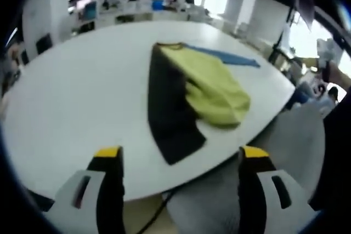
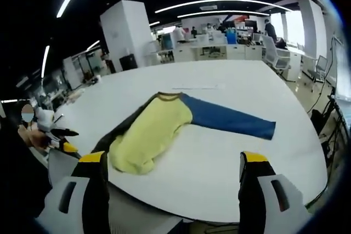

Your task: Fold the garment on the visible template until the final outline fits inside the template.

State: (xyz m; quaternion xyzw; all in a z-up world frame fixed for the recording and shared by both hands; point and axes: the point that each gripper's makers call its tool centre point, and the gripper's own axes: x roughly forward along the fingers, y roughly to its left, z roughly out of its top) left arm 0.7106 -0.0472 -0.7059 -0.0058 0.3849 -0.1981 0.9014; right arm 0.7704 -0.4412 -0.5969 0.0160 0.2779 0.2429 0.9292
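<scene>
1. My left gripper (image 1: 181,160) has two black jaws, each capped with a bright yellow tip.
2. Each of its jaws sits in a pale grey, rounded housing with a dark slot cut into its face.
3. My right gripper (image 2: 173,163) is built the same way: black jaws, yellow tips, light grey shells with dark slots.
4. In the right gripper view I see the other gripper's yellow-and-black tip at the left edge, beside a dark sleeve (image 2: 16,184).
</scene>
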